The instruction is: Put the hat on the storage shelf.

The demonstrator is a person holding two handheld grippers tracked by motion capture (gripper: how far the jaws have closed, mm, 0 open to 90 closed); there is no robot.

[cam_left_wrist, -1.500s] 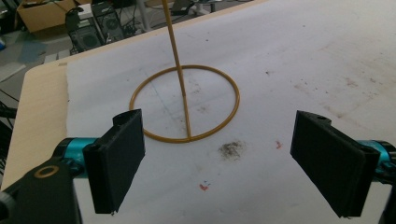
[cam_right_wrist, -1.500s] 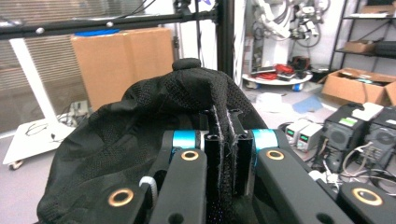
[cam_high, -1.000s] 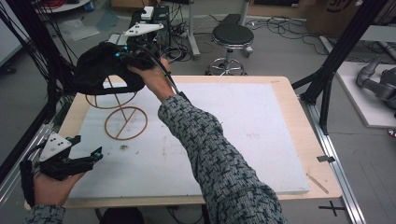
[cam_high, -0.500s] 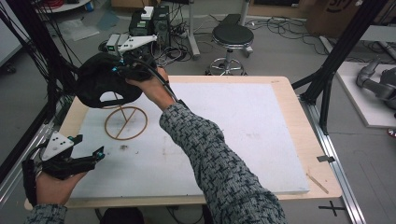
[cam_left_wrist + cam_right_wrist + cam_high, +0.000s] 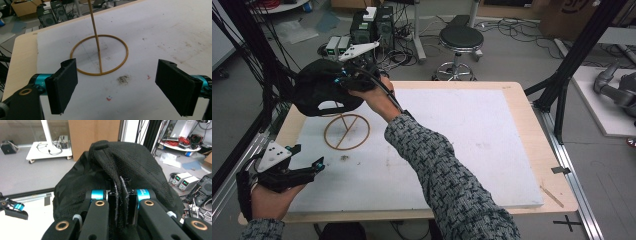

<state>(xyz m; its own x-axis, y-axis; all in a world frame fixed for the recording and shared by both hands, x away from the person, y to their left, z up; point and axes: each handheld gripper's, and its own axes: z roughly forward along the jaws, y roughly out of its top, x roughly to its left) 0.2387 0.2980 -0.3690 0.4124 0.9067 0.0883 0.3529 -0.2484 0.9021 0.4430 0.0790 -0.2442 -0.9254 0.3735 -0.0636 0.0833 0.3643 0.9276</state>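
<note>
Black cap (image 5: pixel 117 170), seemingly mesh, in right gripper (image 5: pixel 119 202) above stand (image 5: pixel 346 131)

matt black mesh cloth cap (image 5: pixel 130 167), wooden table (image 5: pixel 517 95)

Left tongs (image 5: pixel 314 166): held low at the near left corner of the desk (image 5: pixel 522 100), jaws spread wide apart with nothing between them (confirmed in the left gripper view). Left hand (image 5: pixel 267 200) grips from below. Right tongs (image 5: pixel 343 80): raised above the far left of the desk, right forearm extended forward and leftward, jaws clamped on black cloth (image 5: pixel 130 165).
</note>
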